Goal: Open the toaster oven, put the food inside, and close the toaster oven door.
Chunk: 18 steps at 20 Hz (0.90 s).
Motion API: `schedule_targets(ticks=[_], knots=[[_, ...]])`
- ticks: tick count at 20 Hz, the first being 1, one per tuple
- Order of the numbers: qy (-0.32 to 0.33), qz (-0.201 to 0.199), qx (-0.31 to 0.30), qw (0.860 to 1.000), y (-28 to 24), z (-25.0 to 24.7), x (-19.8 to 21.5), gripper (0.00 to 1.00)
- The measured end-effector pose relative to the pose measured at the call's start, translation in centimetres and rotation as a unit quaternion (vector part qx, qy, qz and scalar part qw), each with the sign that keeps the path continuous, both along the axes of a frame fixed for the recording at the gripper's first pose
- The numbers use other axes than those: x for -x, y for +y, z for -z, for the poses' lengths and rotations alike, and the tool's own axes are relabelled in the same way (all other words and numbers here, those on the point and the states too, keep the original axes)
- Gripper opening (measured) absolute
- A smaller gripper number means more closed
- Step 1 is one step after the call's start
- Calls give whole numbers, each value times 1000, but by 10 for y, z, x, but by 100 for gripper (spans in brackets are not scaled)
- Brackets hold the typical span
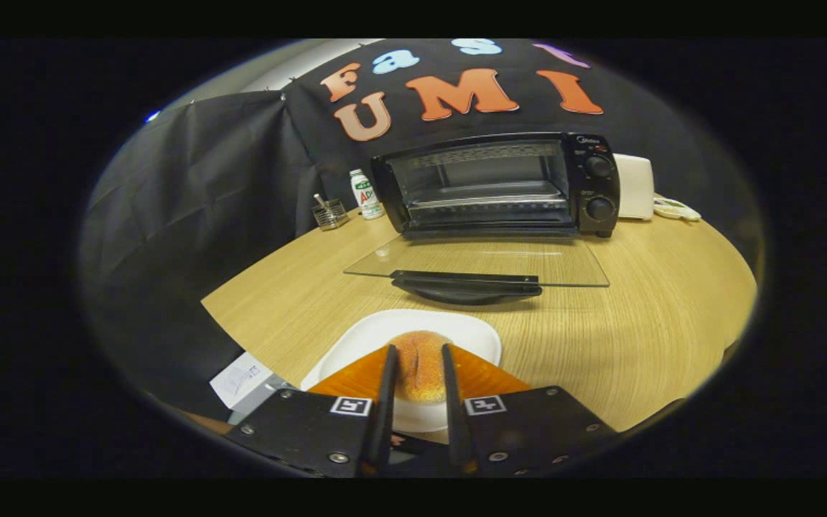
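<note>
The gripper (419, 355) is closing around a bread roll (421, 366), both fingers (388, 388) pressing against its sides, so the tongs are gripping the food. The roll is sitting on a white plate (471, 332) with rounded corners, which is resting on the light wooden table (657, 316) just ahead of the gripper body. The roll is looking golden-brown and rounded, with a grainy, sugar-dusted crust and a shallow crease running down its top; its lower half is hiding behind the fingers.

Beyond the plate, the black toaster oven (500, 183) is standing near the back of the table with its glass door (485, 262) hanging fully open, lying flat and level above the tabletop, its dark handle (465, 281) facing the gripper. Inside, a wire rack (489, 202) is showing across the lit cavity. Two round knobs (599, 188) are sitting one above the other on the oven's right panel.

To the oven's left, a small white bottle with a green label (366, 194) is standing just beside it, and a wire basket (330, 213) is standing a little further left. A white appliance (634, 187) is standing just to the oven's right.
</note>
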<state>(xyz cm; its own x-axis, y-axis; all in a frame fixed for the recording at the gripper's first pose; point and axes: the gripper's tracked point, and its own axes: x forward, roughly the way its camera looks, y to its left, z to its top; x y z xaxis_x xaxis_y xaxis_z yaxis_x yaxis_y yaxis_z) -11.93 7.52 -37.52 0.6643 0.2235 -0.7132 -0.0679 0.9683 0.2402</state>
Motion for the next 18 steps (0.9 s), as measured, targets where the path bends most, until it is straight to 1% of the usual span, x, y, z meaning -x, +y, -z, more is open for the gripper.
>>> schedule_targets(ticks=[1,2,5,7,8,9,12,14,18], knots=[[-3,3,-2,1000,0,1,-2,28],[8,-5,6,1000,0,6,0,24],[3,-15,0,1000,9,2,2,24],[8,-20,-10,1000,13,4,1,19],[9,-11,-15,1000,11,3,-1,18],[17,-12,-23,1000,15,6,-1,18],[2,1,-49,999,18,-10,-11,17],[-22,13,-66,998,16,-26,-27,17],[-52,53,-97,992,9,-44,-67,17]])
